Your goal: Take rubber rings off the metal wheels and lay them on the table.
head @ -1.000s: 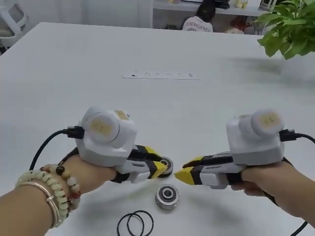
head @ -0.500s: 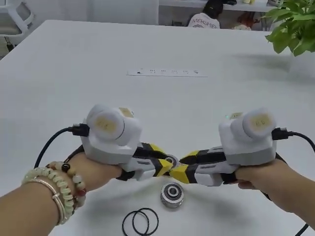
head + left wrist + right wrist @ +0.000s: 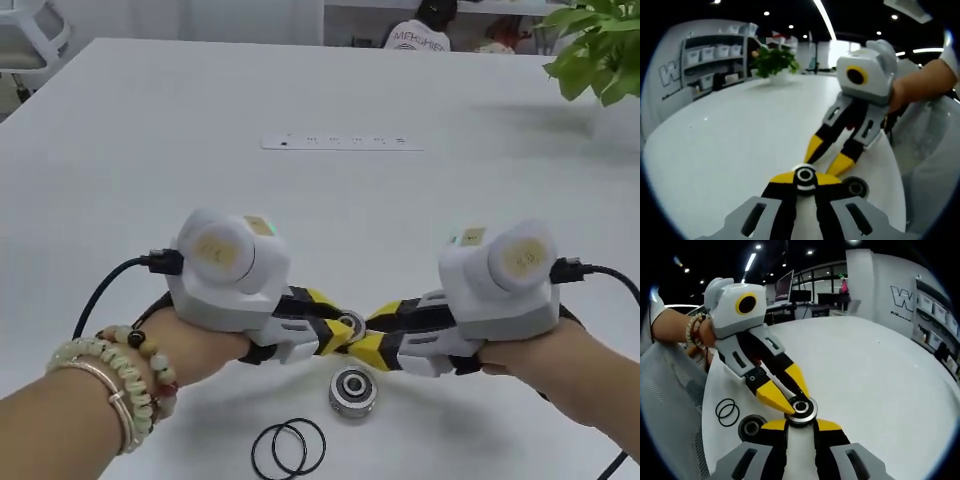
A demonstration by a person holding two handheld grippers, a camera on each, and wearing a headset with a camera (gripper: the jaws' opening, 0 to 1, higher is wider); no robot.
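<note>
Nearest, two rubber rings (image 3: pixel 288 448) lie overlapping by the bench's (image 3: pixel 200 120) near edge. Just beyond sits a loose wheel (image 3: pixel 353 390). Above it, left gripper (image 3: pixel 335 338) clamps a second wheel (image 3: pixel 350 324); right gripper (image 3: pixel 372 345), jaws narrowly parted, tips at its rim.

The left gripper (image 3: pixel 338 336) and right gripper (image 3: pixel 367 341) are meeting at one wheel (image 3: pixel 351 323); a second wheel (image 3: pixel 353 390) is sitting nearer, rings (image 3: pixel 288 447) lying left of it.
</note>
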